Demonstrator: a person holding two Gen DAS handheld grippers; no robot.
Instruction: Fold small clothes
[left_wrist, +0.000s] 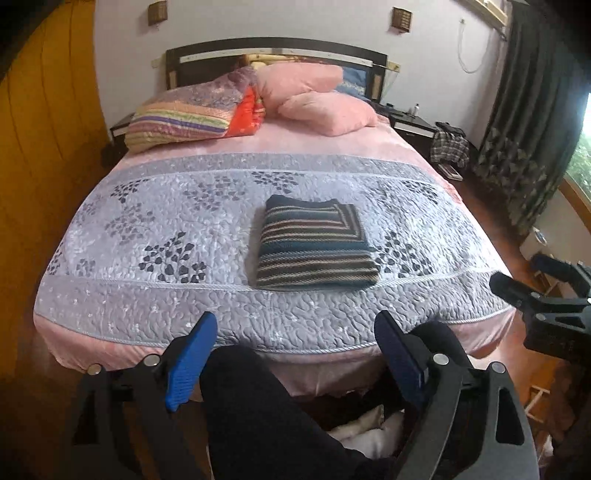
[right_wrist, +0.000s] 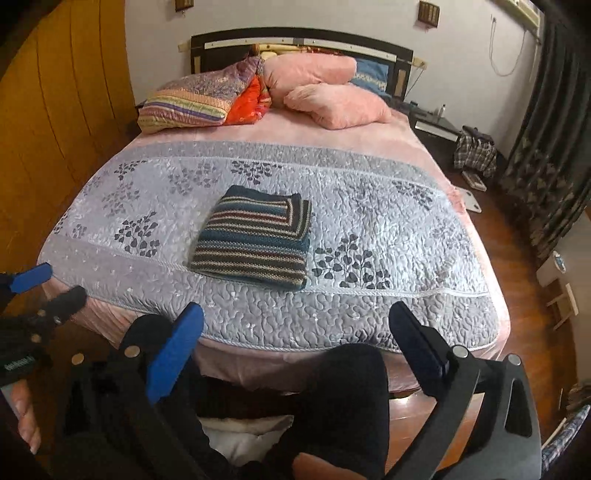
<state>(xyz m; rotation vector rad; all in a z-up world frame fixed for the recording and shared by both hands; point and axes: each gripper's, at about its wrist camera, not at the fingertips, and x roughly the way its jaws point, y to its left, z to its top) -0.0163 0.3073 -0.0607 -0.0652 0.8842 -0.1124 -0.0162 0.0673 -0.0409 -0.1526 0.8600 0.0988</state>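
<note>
Hiding bed's (left_wrist: 92, 317) near edge: dark knees (left_wrist: 258, 398)

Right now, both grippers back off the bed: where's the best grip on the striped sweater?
Take the striped sweater at its near thick folded edge, approaching low from the foot of the bed. The stacked layers there face the open left gripper and right gripper.

A folded striped knit sweater (left_wrist: 314, 245) lies flat on the grey quilted floral bedspread (left_wrist: 184, 229), nearer its foot edge than the pink pillows (left_wrist: 317, 99) (piled by the dark headboard). The left gripper (left_wrist: 295, 354) hangs short of the bedspread's foot edge, blue-padded fingers (left_wrist: 192, 362) spread wide apart, holding nothing.
</note>
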